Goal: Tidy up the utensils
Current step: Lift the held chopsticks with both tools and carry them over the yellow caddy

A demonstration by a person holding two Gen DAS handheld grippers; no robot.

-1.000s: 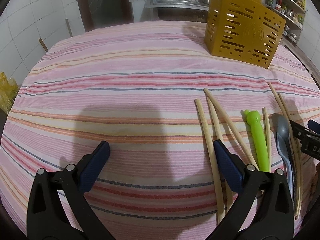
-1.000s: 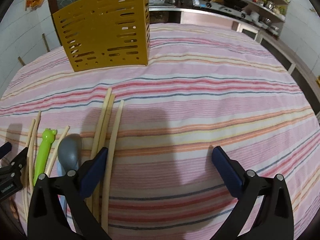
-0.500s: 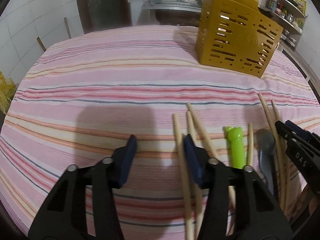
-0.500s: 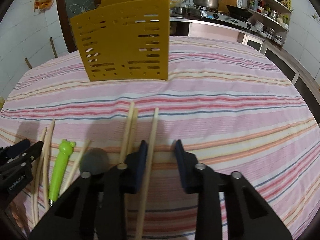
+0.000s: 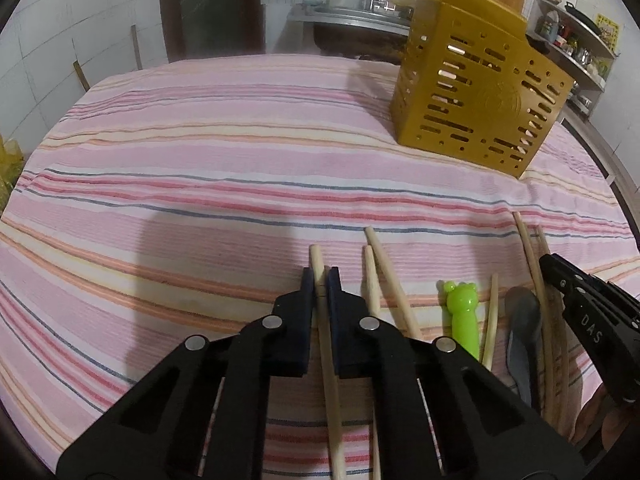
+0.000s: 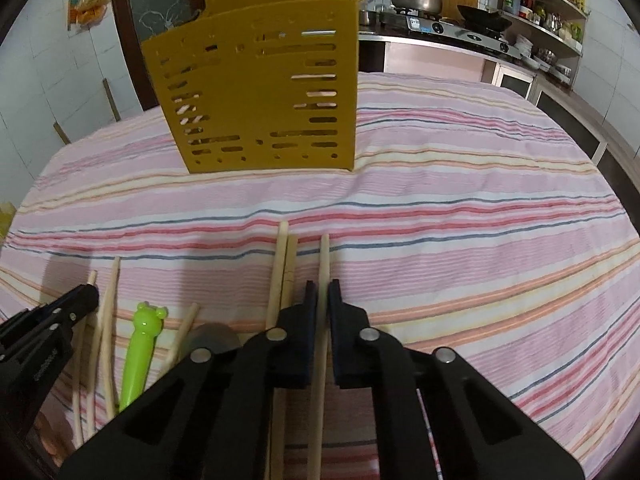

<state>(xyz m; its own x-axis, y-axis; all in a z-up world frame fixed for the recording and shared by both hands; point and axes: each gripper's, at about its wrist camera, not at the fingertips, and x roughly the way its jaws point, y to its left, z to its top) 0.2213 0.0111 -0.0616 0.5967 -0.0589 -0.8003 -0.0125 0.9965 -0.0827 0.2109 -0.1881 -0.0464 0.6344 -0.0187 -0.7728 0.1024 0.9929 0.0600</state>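
Two claws shut on chopsticks: left gripper pinching leftmost chopstick, right gripper pinching rightmost chopstick, w/ yellow holder ahead.

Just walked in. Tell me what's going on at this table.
A person with a gripper in each hand is sorting utensils on a striped tablecloth. The left gripper has closed on one chopstick, and the right gripper on another chopstick. Both sticks still lie on the cloth. More chopsticks, a green frog-topped utensil and a grey spoon lie between them. The yellow slotted holder stands farther back.
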